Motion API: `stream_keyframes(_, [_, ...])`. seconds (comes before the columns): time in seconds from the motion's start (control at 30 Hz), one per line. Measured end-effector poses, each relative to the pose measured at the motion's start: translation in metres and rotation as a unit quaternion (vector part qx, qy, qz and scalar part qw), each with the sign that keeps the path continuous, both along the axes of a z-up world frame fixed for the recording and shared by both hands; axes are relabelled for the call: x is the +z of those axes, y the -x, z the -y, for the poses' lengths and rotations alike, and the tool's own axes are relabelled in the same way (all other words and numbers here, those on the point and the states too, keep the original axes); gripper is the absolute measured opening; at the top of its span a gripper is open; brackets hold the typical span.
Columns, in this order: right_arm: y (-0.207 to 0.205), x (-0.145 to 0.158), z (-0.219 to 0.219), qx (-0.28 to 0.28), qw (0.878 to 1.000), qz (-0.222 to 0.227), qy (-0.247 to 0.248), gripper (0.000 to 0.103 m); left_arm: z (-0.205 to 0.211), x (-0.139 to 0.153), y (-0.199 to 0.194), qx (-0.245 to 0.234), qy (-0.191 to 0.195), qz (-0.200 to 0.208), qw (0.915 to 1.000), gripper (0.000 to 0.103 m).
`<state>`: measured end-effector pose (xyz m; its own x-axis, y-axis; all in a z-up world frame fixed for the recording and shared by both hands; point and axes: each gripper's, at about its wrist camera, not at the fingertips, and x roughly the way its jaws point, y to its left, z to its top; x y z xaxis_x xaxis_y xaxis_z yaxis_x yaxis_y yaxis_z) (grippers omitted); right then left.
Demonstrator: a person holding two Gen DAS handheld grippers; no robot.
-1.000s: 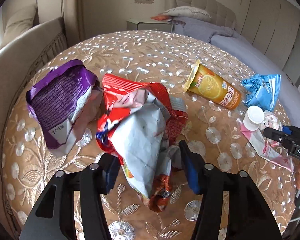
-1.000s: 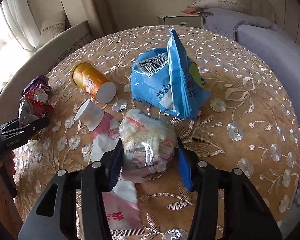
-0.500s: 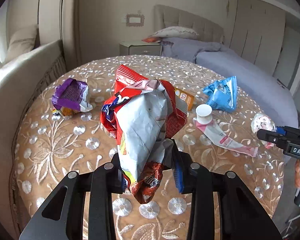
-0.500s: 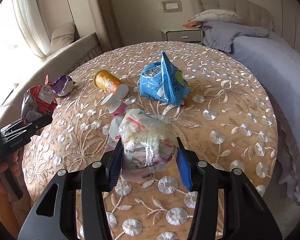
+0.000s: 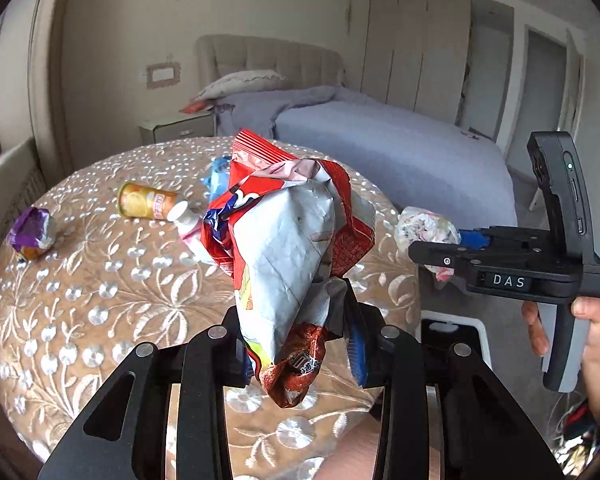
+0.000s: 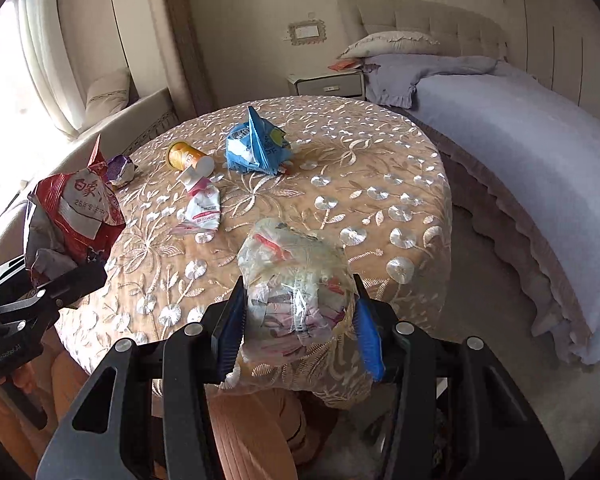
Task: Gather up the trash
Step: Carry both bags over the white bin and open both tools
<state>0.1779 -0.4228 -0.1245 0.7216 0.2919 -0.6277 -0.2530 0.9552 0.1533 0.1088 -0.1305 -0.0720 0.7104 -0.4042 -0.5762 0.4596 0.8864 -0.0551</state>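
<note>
Two bags up in air, above round table (image 6: 420, 184). Left gripper (image 5: 300, 340) squeezes red chip bag (image 5: 288, 240) near bottom. Right gripper (image 6: 300, 320) squeezes clear plastic wad (image 6: 296, 276) around middle. Both light, soft, crinkly, maybe slippery; pinch bunched part. More trash lies on table.

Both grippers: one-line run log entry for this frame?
left gripper: shut on red snack bag | right gripper: shut on clear plastic wad | both lifted off table | left on table: blue bag, orange cup
</note>
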Motion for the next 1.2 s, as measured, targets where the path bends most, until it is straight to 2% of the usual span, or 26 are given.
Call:
stream_keyframes(0.17, [0.030,-0.013,0.051,-0.050,0.999,-0.004,-0.003,0.050,0.055,-0.023,0.014,-0.075,-0.003,-0.020,0.9970,0.034])
stream_keyframes(0.37, [0.059,-0.041,0.107,-0.106,0.994,-0.031,0.010,0.050,0.116,-0.054,0.021,-0.146,-0.013,-0.056,0.9876,0.034])
stream_keyframes(0.5, [0.070,-0.061,0.137,-0.130,0.990,-0.051,0.015,0.050,0.155,-0.082,0.020,-0.190,-0.032,-0.087,0.9774,0.034])
stream_keyframes(0.63, [0.072,-0.083,0.158,-0.146,0.986,-0.073,0.014,0.050,0.193,-0.116,0.014,-0.227,-0.062,-0.125,0.9638,0.034])
stream_keyframes(0.77, [0.070,-0.108,0.183,-0.165,0.980,-0.105,-0.024,0.050,0.228,-0.152,0.008,-0.256,-0.086,-0.165,0.9487,0.034])
stream_keyframes(0.97, [0.066,-0.138,0.205,-0.187,0.972,-0.139,-0.044,0.051,0.265,-0.188,-0.002,-0.280,-0.100,-0.213,0.9307,0.035])
stream_keyframes(1.0, [0.065,-0.142,0.208,-0.189,0.970,-0.144,-0.047,0.051,0.268,-0.193,-0.003,-0.284,-0.104,-0.222,0.9269,0.040])
stream_keyframes(1.03, [0.063,-0.146,0.211,-0.192,0.968,-0.150,-0.052,0.055,0.272,-0.197,-0.005,-0.288,-0.105,-0.232,0.9231,0.071])
stream_keyframes(1.07, [0.061,-0.150,0.214,-0.193,0.967,-0.158,-0.059,0.067,0.274,-0.201,-0.007,-0.289,-0.105,-0.244,0.9198,0.095])
stream_keyframes(1.1, [0.060,-0.154,0.218,-0.197,0.965,-0.162,-0.065,0.094,0.277,-0.203,0.000,-0.288,-0.102,-0.250,0.9187,0.099])
stream_keyframes(1.13, [0.060,-0.156,0.221,-0.207,0.963,-0.159,-0.070,0.099,0.279,-0.206,-0.002,-0.287,-0.105,-0.254,0.9176,0.098])
stream_keyframes(1.2, [0.057,-0.162,0.226,-0.214,0.960,-0.167,-0.071,0.099,0.278,-0.210,-0.008,-0.280,-0.117,-0.251,0.9193,0.098])
